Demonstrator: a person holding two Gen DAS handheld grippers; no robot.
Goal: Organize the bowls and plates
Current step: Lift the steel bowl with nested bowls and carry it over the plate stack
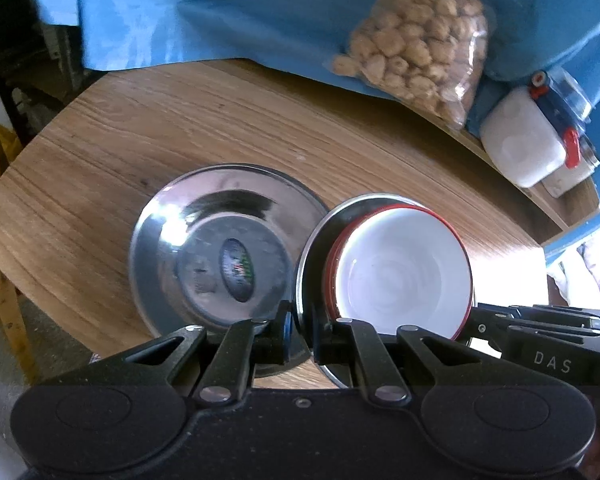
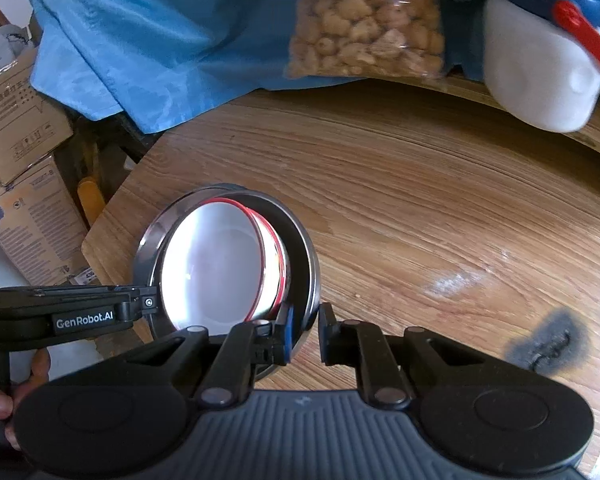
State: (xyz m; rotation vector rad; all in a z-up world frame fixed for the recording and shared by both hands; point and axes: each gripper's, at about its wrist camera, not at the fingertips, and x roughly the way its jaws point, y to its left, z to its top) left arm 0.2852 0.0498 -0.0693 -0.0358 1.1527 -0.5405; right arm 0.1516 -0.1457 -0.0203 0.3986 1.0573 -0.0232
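Wooden table (image 1: 180,128); both fingers pinch steel plate (image 2: 306,256) rim, plate underside hidden by bowl (image 2: 212,264).

Bright daylight glares off the white bowl (image 1: 400,268) and table (image 2: 452,280); fisheye edges curve, slightly blurred.

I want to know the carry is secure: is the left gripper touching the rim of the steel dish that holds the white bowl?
Touching. In the left wrist view the left gripper has its pads clamped on the steel dish's rim, no gap visible.
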